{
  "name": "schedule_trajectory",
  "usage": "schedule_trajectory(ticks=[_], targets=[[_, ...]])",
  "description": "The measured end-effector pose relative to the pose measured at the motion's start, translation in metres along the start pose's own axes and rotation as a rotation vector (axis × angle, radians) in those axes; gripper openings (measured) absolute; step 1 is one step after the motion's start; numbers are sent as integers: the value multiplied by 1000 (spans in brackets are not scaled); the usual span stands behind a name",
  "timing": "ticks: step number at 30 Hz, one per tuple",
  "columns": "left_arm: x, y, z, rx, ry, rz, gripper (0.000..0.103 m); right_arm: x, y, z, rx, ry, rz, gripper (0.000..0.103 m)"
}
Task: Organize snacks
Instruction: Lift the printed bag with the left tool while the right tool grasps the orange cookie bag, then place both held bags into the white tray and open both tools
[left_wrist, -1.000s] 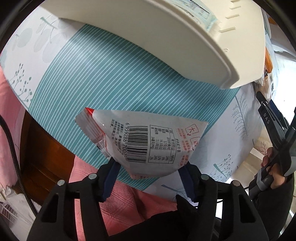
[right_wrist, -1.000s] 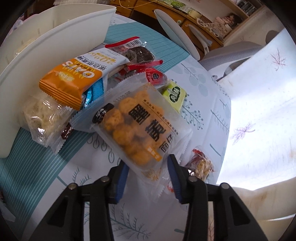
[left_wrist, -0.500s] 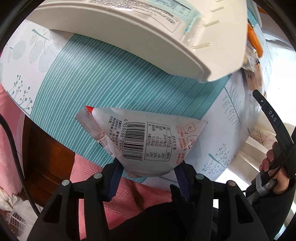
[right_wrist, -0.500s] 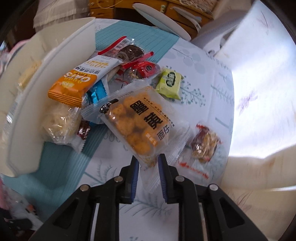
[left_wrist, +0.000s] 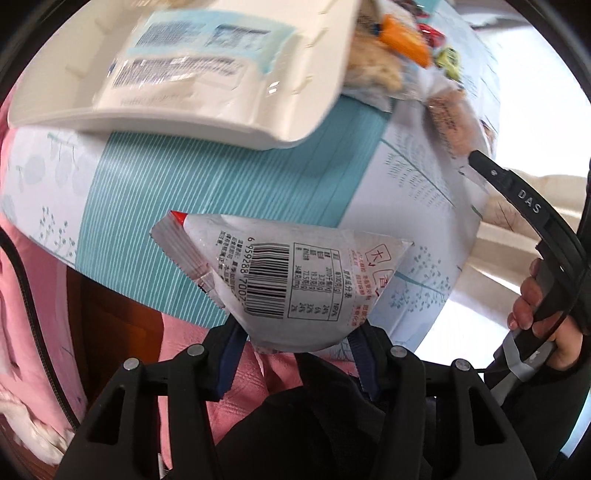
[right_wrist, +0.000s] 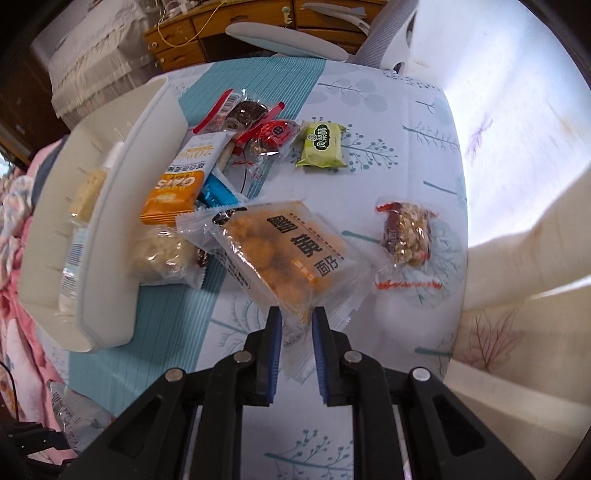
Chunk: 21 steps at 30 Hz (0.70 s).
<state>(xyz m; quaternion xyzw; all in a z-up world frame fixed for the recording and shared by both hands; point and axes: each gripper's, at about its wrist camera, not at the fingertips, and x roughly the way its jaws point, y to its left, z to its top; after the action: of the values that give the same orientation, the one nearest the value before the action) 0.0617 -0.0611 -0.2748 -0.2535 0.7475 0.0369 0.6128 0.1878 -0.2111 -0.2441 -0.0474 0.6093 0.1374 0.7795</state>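
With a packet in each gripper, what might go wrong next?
1. The right gripper, jaws just closing, pinches only the yolk-ball packet's corner; it may slip or drag neighbours.
2. The left gripper holds the white packet by its bottom edge; it could slide out before reaching the bin.

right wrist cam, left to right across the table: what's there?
White tray → orange oats packet → clear packet of orange puffs, its near end between the right gripper pads → green packet → nut-bar packet. The red and dark wrappers at the back overlap, so they are left out.
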Motion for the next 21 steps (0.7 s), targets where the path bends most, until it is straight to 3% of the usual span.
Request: schedule_trajectory(ticks=[6, 21], targets=[[-25, -20, -7, 98, -30, 45, 51, -19, -5, -13, 37, -23, 57, 13], [-95, -74, -23, 290, -148, 47, 51, -64, -5, -17, 113, -85, 192, 10]])
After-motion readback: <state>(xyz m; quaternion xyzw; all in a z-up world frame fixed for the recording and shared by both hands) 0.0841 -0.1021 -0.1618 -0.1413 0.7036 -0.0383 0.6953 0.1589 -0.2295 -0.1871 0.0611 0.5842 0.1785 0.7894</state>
